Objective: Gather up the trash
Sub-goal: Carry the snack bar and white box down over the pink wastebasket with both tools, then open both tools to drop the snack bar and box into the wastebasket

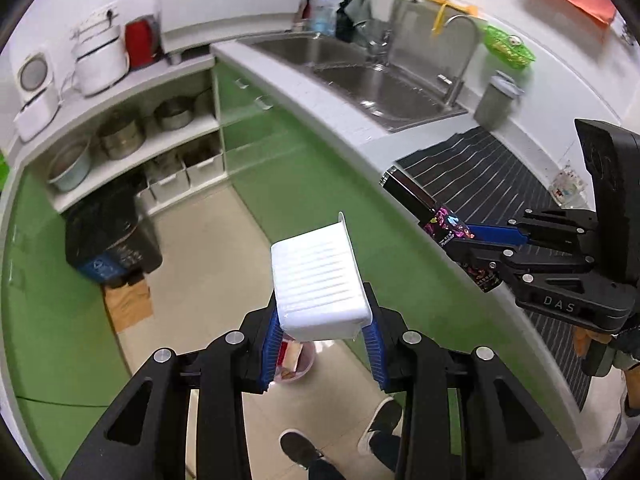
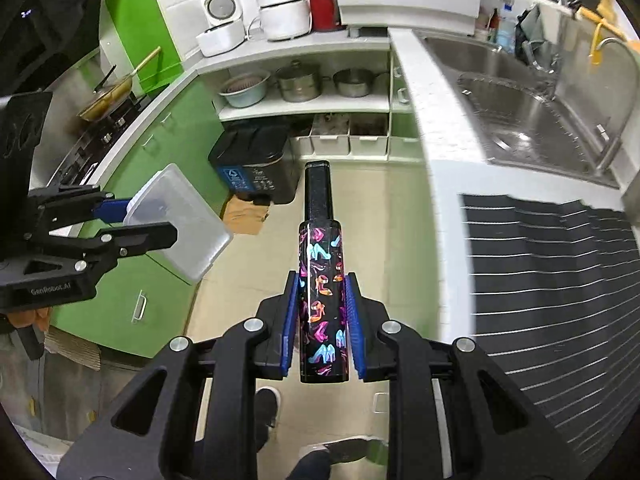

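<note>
Here we see both grippers held out over the kitchen floor, each closed on a piece of trash. In the left wrist view, at lower centre of the frame, the left gripper (image 1: pixel 322 336) clamps a white plastic container (image 1: pixel 318 280) between its blue pads (image 1: pixel 272 344); the container's ribbed side faces us and it tilts away toward the middle of the frame. In the right wrist view the same container (image 2: pixel 180 220) appears at the left of the frame, looking translucent and rectangular, pinched at one end by the left gripper (image 2: pixel 132 220).

The right gripper (image 2: pixel 322 320), at lower centre of its own view, squeezes a slim black bottle (image 2: pixel 322 280) printed with bright shoes, its dark cap end pointing toward the middle of the frame. From the left wrist view that bottle (image 1: pixel 436 216) juts in from the right of the frame, held by the right gripper (image 1: pixel 480 240), over the edge of the tabletop (image 1: pixel 340 120).

A black bin (image 2: pixel 256 164) with a blue label stands on the floor against the green cabinets, just above the bottle's tip in the right wrist view; in the left wrist view the bin (image 1: pixel 108 236) sits at centre left. A striped mat (image 2: pixel 560 280) covers the tabletop at the right, beside the steel sink (image 2: pixel 532 120).
</note>
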### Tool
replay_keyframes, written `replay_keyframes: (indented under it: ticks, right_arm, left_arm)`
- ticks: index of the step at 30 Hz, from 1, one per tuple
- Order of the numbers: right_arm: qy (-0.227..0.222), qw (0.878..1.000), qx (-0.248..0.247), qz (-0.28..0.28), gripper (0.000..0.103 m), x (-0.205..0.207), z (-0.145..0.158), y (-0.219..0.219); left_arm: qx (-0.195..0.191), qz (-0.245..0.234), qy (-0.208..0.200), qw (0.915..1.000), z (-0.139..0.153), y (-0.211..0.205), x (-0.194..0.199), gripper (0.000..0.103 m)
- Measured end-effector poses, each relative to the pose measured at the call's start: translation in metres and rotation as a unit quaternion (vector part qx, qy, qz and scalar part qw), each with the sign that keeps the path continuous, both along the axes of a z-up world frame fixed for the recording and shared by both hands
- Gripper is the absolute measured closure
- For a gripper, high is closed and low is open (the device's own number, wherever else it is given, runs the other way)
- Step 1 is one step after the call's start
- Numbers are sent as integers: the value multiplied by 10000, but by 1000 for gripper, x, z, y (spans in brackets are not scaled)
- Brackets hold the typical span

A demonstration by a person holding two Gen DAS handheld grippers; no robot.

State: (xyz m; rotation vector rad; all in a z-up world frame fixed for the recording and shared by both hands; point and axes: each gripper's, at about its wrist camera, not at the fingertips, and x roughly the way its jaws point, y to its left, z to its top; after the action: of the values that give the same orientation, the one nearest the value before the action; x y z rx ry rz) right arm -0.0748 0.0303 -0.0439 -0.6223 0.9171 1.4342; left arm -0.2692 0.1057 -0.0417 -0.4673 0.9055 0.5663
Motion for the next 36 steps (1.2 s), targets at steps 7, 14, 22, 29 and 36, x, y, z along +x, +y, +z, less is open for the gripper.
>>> replay_keyframes:
  ticks: [7, 14, 22, 29, 36]
  right_arm:
    - [26, 9994, -327, 118, 81, -20, -70, 31]
    - [67, 9987, -460, 207, 81, -22, -192, 50]
    - [130, 9975, -668, 194, 81, -23, -306, 53]
    - [160, 9964, -809, 206, 80, -26, -344, 56]
    - [132, 9961, -838, 254, 81, -31, -349, 58]
  left_arm:
    - [-258, 101, 98, 9996, -79, 29, -19, 67]
    - [-522, 300, 185, 9980, -218, 48, -18, 67]
    - [-698, 429, 243, 9963, -347, 59, -13, 67]
    - [-544, 663, 253, 9960, -373, 62, -18, 6]
    - [-572, 785, 343, 9947, -377, 63, -27, 6]
